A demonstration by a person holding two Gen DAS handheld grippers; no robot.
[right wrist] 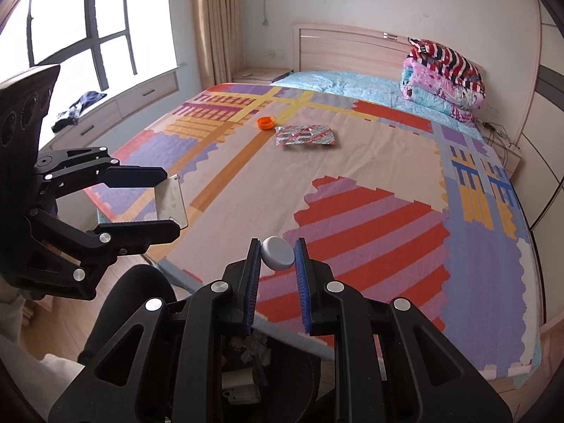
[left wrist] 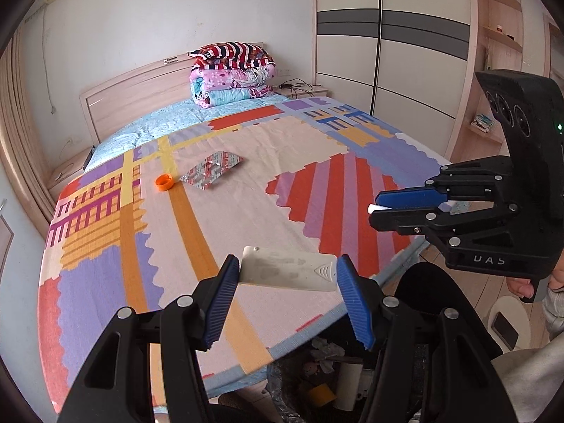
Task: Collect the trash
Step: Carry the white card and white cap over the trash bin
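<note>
My left gripper [left wrist: 288, 273] is shut on a flat white plastic piece [left wrist: 287, 270], held above the bed's front edge; it also shows in the right wrist view [right wrist: 171, 200]. My right gripper [right wrist: 278, 255] is shut on a small white round cap [right wrist: 277, 253], its edge showing in the left wrist view [left wrist: 379, 208]. An orange bottle cap [left wrist: 165, 181] and a silver-and-red blister pack [left wrist: 211, 170] lie on the bed's patterned cover [left wrist: 264, 162]. Both also show in the right wrist view: cap [right wrist: 265, 122], pack [right wrist: 305, 135]. A black trash bin [left wrist: 317, 380] stands below both grippers.
Folded quilts [left wrist: 231, 74] are stacked at the headboard. A wardrobe [left wrist: 387, 42] stands right of the bed, with a window and low drawers [right wrist: 116, 105] on the other side. A black chair back [right wrist: 130, 303] is near the bin.
</note>
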